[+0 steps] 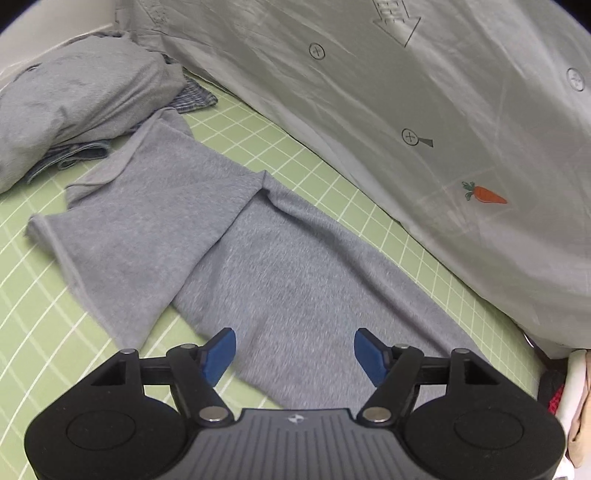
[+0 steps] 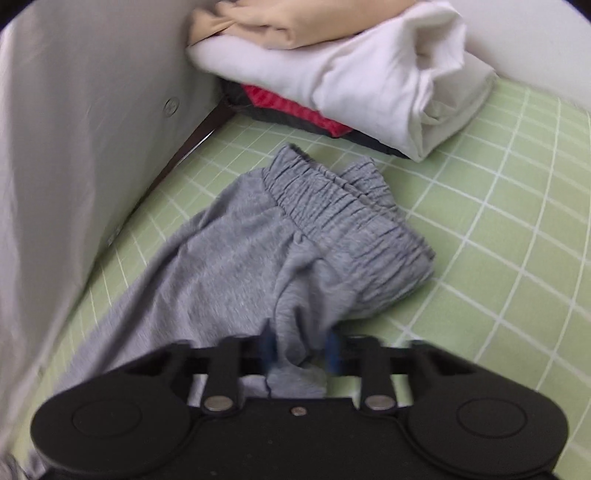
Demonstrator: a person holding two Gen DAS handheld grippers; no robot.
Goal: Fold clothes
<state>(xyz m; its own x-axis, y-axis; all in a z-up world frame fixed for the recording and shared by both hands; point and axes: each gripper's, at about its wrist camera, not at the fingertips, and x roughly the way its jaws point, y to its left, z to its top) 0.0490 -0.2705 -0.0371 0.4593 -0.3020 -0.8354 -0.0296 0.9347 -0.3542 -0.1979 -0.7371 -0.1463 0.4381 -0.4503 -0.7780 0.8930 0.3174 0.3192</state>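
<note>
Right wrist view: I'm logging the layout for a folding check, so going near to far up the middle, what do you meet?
Right gripper shut on the grey pants → their elastic waistband → green grid mat → red and black garment → white folded cloth → beige garment.

Grey pants: soft matt, probably jersey, cloth.

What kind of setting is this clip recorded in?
Probably a home-style laundry-folding station, perhaps staged: a green gridded mat as work surface, grey pants spread on it, folded clothes stacked in the corner, and a pale printed sheet hung as backdrop.
</note>
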